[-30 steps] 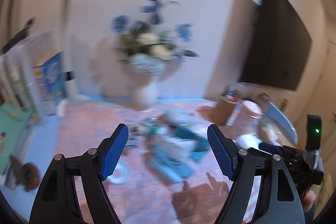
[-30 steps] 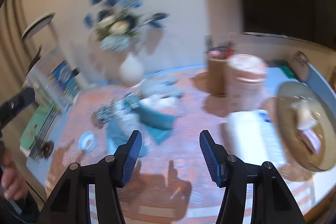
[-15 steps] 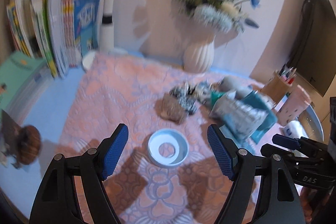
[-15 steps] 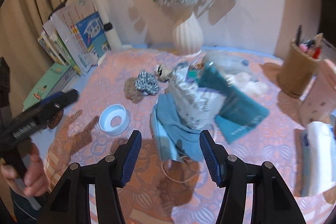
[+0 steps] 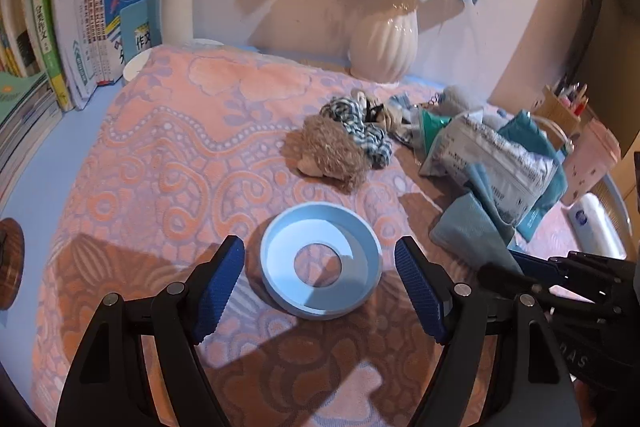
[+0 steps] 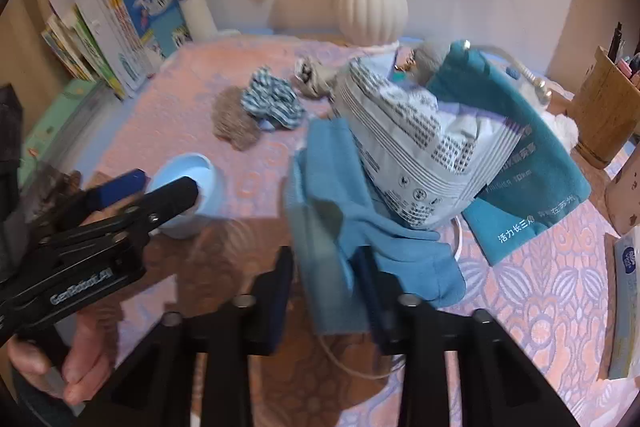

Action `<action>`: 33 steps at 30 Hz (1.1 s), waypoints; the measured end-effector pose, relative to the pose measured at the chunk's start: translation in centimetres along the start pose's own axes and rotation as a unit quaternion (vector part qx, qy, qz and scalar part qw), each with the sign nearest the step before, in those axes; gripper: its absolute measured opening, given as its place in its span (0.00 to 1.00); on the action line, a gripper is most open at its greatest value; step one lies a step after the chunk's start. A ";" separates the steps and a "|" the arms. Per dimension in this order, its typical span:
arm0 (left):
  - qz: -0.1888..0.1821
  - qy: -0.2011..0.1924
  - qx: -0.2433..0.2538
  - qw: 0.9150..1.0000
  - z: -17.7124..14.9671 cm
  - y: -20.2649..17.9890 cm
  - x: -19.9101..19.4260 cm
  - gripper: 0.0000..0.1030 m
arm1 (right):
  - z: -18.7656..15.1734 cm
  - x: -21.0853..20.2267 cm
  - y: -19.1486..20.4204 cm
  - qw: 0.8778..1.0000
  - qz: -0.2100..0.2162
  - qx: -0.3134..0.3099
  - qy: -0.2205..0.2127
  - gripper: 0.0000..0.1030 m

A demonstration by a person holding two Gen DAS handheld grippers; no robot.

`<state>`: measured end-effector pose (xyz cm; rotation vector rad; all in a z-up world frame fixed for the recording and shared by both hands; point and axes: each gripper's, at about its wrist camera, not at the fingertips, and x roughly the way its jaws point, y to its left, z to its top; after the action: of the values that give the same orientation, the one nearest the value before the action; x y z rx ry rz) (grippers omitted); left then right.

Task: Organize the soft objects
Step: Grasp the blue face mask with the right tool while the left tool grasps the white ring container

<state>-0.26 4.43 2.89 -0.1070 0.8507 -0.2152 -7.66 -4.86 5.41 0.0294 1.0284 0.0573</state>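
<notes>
Pink patterned cloth (image 5: 168,155) covers the table; books (image 5: 92,11) stand along the far left, white ribbed vase (image 5: 384,39) at the far edge.

Heap of soft things sits right of centre: teal drawstring bag (image 6: 532,179) underneath, printed grey-white pouch (image 6: 424,155) on top, blue cloth (image 6: 360,235) spilling toward the near edge. Left of the heap, a brown fuzzy plush (image 5: 332,155) touches a checked scrunchie (image 5: 360,131).

Blue ring dish (image 5: 320,263) lies flat just left of the heap, near side.

Left gripper (image 5: 320,283): jaws wide apart, straddling the ring dish, one pad on each side, neither touching it as far as I can tell.

Right gripper (image 6: 326,287): jaws partly drawn in around the near edge of the blue cloth. This view is blurred; whether the pads actually pinch the fabric I cannot tell.

The relation that matters: the blue cloth lies directly ahead of the right gripper, its long axis running away toward the heap, folded edge between the pads. The right gripper is plainly the nearer one; the left is beside it over the dish. My guess is that the cloth gets taken first.
</notes>
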 end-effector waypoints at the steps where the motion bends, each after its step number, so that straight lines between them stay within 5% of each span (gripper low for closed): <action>1: 0.000 0.001 0.003 1.000 0.0 -0.1 0.1 0.71 | 0.0 -0.2 -0.1 1.000 0.001 0.000 -0.003 0.14; 4: 0.008 0.006 0.015 1.000 -0.2 -0.3 0.5 0.59 | -0.4 -1.7 -0.5 0.999 0.041 0.009 -0.014 0.09; 8: -0.008 -0.001 0.013 1.000 -0.2 -0.1 0.2 0.54 | -0.8 -4.4 -1.4 0.988 0.149 0.034 -0.015 0.09; 9: -0.011 -0.002 0.010 1.000 -0.1 0.0 0.2 0.45 | -1.0 -5.2 -1.7 0.981 0.187 0.041 -0.014 0.09; 18: -0.026 -0.004 -0.011 1.000 -0.2 0.8 0.1 0.43 | -5.0 -8.0 -4.2 0.961 0.265 0.076 0.018 0.09; 22: -0.031 -0.003 -0.004 1.000 -0.3 0.4 0.0 0.79 | -7.3 -9.9 -5.1 0.962 0.266 0.059 0.014 0.09; 25: -0.019 -0.014 0.023 0.999 -0.4 -0.7 -0.4 0.79 | -8.1 -11.4 -5.2 0.968 0.247 0.040 0.004 0.09; 29: 0.033 0.032 0.059 0.997 -0.4 -2.3 1.8 0.76 | -7.7 -12.1 -6.0 0.980 0.192 0.040 -0.021 0.09; 30: 0.040 0.039 0.063 0.996 -0.3 -2.4 2.1 0.66 | -7.6 -11.7 -6.3 0.982 0.180 0.047 -0.019 0.09; 33: 0.053 0.033 0.074 0.995 -0.5 -2.8 2.1 0.61 | -7.7 -10.0 -7.8 0.985 0.158 0.075 0.001 0.09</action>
<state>0.30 1.22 1.58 0.0834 0.9006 -0.1825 -19.12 -13.25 9.55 0.3293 1.0214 0.2685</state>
